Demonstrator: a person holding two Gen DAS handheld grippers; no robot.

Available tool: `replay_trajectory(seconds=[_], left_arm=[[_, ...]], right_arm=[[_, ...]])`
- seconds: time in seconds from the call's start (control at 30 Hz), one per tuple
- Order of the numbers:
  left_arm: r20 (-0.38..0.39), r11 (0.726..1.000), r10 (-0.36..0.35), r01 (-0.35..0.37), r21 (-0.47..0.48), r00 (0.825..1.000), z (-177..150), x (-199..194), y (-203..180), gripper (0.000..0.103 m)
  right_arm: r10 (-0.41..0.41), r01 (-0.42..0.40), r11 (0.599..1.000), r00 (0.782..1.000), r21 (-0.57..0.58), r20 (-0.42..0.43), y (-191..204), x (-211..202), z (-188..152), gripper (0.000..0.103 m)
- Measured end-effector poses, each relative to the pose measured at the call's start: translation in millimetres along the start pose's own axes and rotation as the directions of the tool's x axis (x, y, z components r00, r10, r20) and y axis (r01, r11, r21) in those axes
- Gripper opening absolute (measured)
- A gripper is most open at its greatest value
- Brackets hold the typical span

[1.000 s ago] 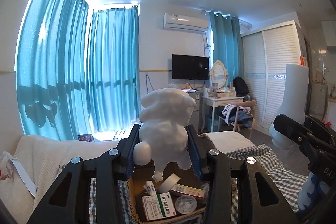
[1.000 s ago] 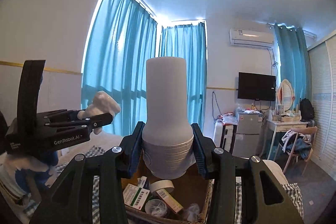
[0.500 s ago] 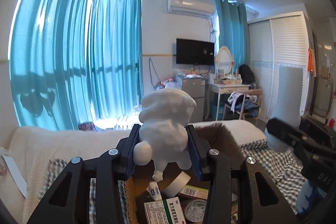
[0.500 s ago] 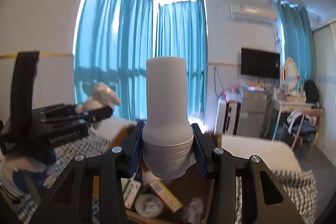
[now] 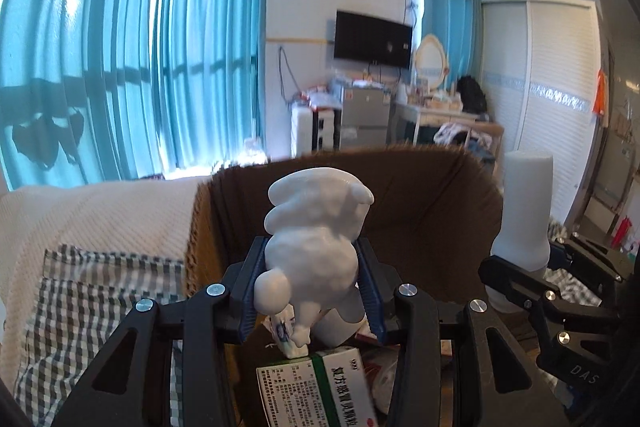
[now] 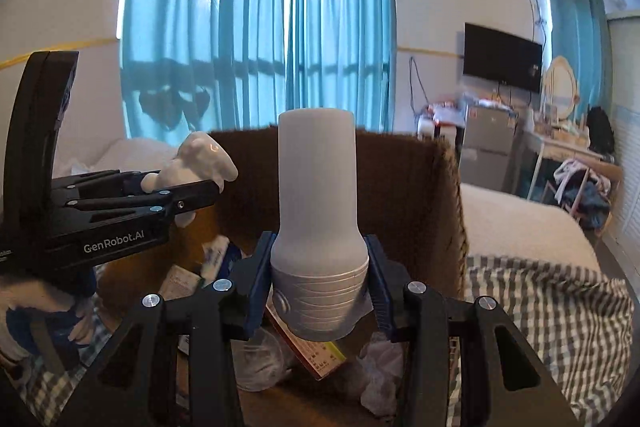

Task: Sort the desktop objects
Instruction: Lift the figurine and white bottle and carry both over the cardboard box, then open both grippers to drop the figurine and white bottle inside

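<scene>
light: bright daylight through curtains (image 5: 120, 67) | edges: fisheye-warped, dark corners | background: slightly blurred

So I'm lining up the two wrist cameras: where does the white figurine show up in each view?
Left wrist view: the white figurine sits at centre, clamped between the left gripper's fingers, over the cardboard box.
Right wrist view: it appears at left, mid-height, sticking out of the left gripper seen side-on.
Shared landmark: the black wall TV, upper right of centre in the left view, far right in the right view.
</scene>
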State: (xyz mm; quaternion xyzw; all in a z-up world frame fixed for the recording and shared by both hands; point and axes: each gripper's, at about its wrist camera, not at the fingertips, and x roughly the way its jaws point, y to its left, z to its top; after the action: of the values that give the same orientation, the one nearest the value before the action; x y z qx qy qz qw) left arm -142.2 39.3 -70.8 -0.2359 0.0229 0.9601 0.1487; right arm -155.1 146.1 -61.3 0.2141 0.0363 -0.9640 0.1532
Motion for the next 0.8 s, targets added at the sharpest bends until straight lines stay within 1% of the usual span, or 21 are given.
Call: replay_trajectory(seconds=[0.13,0.23,0.3,0.33,0.37,0.4,0.43,0.47,0.5,0.53,0.57,0.7,0.73,0.8], left_arm=[[-0.059,1.0,-0.005,0.005,0.002,0.998,-9.4,17.5,0.3,0.044],[-0.103,1.0,-0.006,0.005,-0.008,0.995,-17.5,28.5,0.3,0.044],[-0.104,1.0,-0.002,0.001,-0.01,0.995,-19.0,28.6,0.3,0.046],[-0.103,1.0,-0.008,0.006,-0.016,0.995,-18.8,27.1,1.0,0.05],[-0.105,1.0,-0.009,0.007,-0.021,0.994,-18.5,26.7,1.6,0.066],[-0.107,1.0,-0.006,0.003,-0.031,0.994,-19.1,25.4,2.4,0.075],[-0.101,0.999,-0.011,0.007,-0.038,0.995,-17.9,24.9,3.8,0.081],[-0.09,0.999,-0.017,0.014,-0.043,0.996,-18.1,22.4,3.3,0.081],[-0.08,0.999,-0.006,0.002,-0.042,0.997,-18.9,18.4,2.2,0.081],[-0.077,0.999,0.005,-0.009,-0.04,0.997,-17.2,18.0,4.2,0.082],[-0.073,0.999,0.011,-0.014,-0.041,0.997,-18.1,15.4,3.7,0.083],[-0.069,0.998,0.004,-0.008,-0.061,0.998,-17.0,8.2,5.0,0.085],[-0.064,0.998,0.009,-0.013,-0.063,0.998,-15.6,5.9,4.8,0.089],[-0.048,0.998,0.013,-0.016,-0.067,0.999,-13.0,0.1,4.7,0.091]], right_arm=[[0.002,-0.001,1.0,0.998,0.023,-0.063,-5.0,12.5,-9.6,0.043],[-0.023,0.022,1.0,0.997,-0.007,-0.067,-3.4,12.7,-12.1,0.043],[-0.019,0.019,1.0,0.998,-0.001,-0.058,-4.5,11.5,-12.5,0.043],[-0.025,0.025,1.0,0.998,0.005,-0.051,-5.9,10.1,-12.6,0.047],[-0.025,0.025,1.0,0.999,0.008,-0.047,-6.9,9.6,-12.5,0.05],[-0.024,0.024,1.0,0.999,0.01,-0.043,-7.8,8.2,-12.3,0.051],[-0.027,0.027,1.0,0.999,0.012,-0.039,-8.8,7.1,-11.7,0.054],[-0.033,0.034,0.999,0.999,0.015,-0.03,-9.1,4.8,-10.9,0.059],[-0.039,0.04,0.999,0.999,0.019,-0.02,-9.5,3.0,-9.6,0.062],[-0.044,0.044,0.999,0.999,0.03,-0.005,-11.5,-1.0,-9.1,0.068],[-0.043,0.043,0.998,0.999,0.039,0.003,-11.6,-2.0,-7.5,0.071],[-0.053,0.051,0.998,0.998,0.044,0.035,-9.6,-12.5,-2.9,0.071],[-0.057,0.055,0.998,0.997,0.043,0.045,-8.6,-15.6,-1.7,0.072],[-0.058,0.055,0.997,0.996,0.047,0.071,-7.4,-24.5,0.8,0.077]])
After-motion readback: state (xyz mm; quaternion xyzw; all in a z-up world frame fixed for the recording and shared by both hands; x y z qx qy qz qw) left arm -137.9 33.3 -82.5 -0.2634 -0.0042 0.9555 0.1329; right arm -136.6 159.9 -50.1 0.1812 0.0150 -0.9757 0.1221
